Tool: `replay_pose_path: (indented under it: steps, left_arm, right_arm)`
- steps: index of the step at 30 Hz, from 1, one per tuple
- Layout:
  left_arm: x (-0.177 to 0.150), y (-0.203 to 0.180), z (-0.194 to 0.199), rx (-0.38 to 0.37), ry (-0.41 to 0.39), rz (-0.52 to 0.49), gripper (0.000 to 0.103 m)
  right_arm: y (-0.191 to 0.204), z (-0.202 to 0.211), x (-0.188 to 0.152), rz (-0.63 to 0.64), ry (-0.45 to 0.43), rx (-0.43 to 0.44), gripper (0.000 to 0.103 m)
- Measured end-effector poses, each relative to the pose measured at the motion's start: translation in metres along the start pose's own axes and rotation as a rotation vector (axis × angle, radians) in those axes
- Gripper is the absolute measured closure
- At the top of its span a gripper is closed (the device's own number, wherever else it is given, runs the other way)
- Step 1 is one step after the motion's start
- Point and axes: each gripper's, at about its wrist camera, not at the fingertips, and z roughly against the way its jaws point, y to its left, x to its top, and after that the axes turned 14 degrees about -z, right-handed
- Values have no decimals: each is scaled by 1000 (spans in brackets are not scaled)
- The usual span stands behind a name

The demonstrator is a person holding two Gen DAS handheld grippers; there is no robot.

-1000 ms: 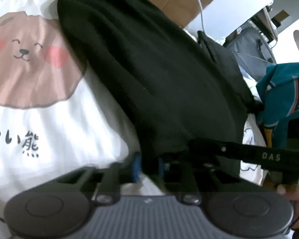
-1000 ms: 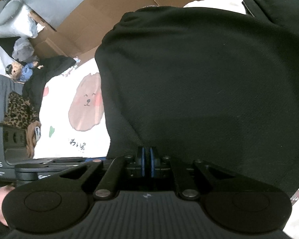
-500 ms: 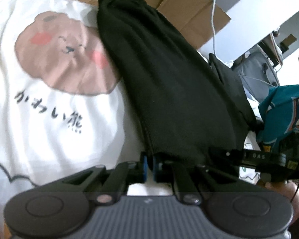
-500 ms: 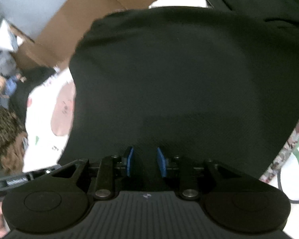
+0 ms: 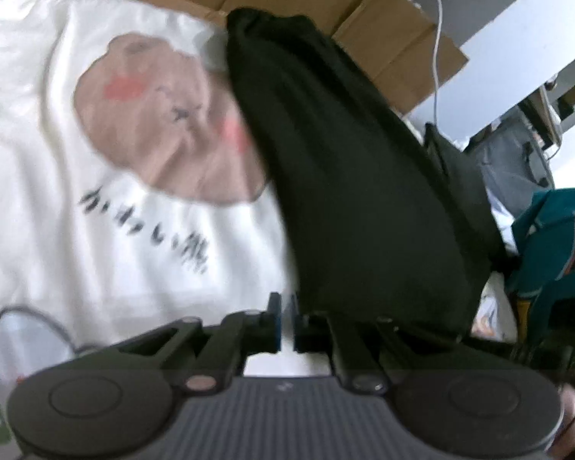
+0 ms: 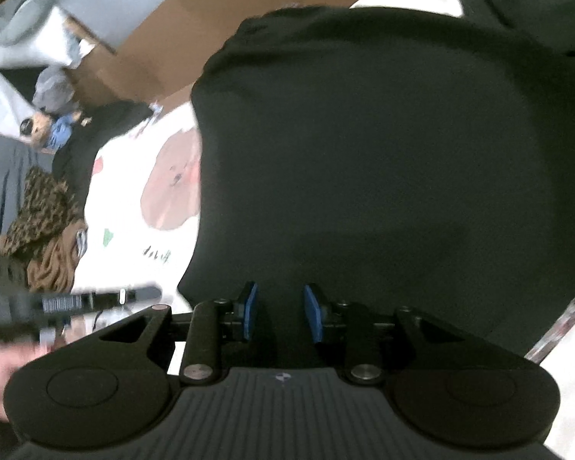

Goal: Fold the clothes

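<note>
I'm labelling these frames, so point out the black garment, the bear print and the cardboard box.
black garment (image 6: 383, 161): right wrist view, middle of the cloth.
bear print (image 5: 165, 122): left wrist view, bear's face.
cardboard box (image 5: 395, 46): left wrist view, right flap.

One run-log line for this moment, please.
stage: folding black garment | left gripper: shut at garment's edge, hold unclear | right gripper: jaws just opened, garment between pads, unpinched | under: white bear-print sheet

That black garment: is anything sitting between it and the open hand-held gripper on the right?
Nothing visible. The right hand-held gripper stands open just at the near edge of the black garment, with only dark cloth showing between and beyond its blue pads. The garment lies spread on the white bear-print sheet.
</note>
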Motion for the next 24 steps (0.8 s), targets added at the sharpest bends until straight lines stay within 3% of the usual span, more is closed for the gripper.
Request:
replay_pose_path:
  steps: [2, 3, 4, 5, 6, 10, 14, 20, 22, 24]
  left_arm:
    - [8, -8, -8, 8, -6, -5, 91]
    - [12, -12, -12, 12, -9, -7, 78]
    - [13, -15, -17, 24, -1, -4, 53]
    - [13, -16, -22, 45, 8, 2, 44]
    - [13, -17, -26, 61, 12, 9, 43]
    - [10, -25, -44, 15, 45, 11, 48]
    - [6, -24, -52, 30, 53, 43, 48]
    - [2, -14, -46, 17, 56, 135, 67]
    - [0, -13, -45, 17, 60, 145, 72]
    - [-3, -14, -44, 20, 63, 143, 72]
  right_arm:
    - [4, 2, -8, 27, 18, 2, 71]
    - [6, 3, -12, 41, 26, 2, 68]
    - [9, 4, -16, 62, 32, -6, 63]
    - [12, 4, -19, 87, 35, -16, 56]
    - [14, 6, -23, 117, 37, -22, 54]
    - [22, 12, -37, 211, 58, -42, 54]
    - [29, 17, -48, 291, 75, -55, 45]
    - [33, 17, -59, 370, 76, -80, 47]
    - [35, 16, -62, 402, 76, -91, 64]
    - [31, 17, -63, 405, 80, -105, 91]
